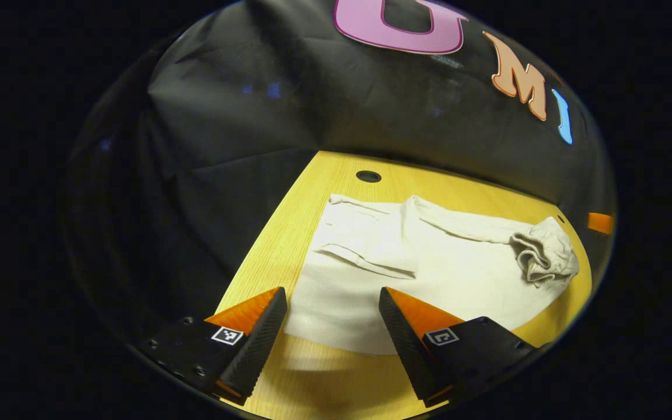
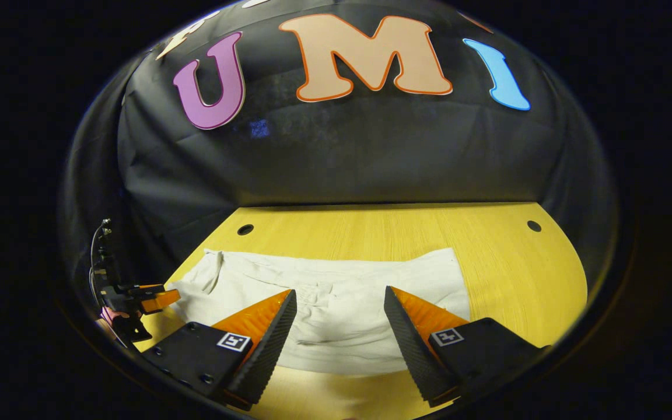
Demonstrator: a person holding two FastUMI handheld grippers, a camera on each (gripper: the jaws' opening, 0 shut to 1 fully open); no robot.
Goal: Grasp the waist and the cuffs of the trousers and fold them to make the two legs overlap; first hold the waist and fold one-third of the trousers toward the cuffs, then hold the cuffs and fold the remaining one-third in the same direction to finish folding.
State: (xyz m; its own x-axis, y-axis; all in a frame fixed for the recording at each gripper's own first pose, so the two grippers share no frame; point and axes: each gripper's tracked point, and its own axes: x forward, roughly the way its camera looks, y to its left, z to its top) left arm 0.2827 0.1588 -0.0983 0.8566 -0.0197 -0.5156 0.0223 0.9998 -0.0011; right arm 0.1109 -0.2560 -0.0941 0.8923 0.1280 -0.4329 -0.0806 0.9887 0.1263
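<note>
Trousers [image 1: 429, 274] flat on counter [image 1: 312, 198], no fold done; left claw [image 1: 333, 318], right claw [image 2: 340, 318] both spread, empty

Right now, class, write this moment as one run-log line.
stage: before first grasp | left claw: open above trousers | right claw: open above trousers | trousers: flat on table, one end bunched

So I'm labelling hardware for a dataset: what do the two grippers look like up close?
Each gripper, left and right, has two wedge-shaped fingers with ribbed inner faces on black bolted blocks, each block carrying a small square black-and-white marker. Thin cables rise from the left gripper in the right gripper view.
</note>
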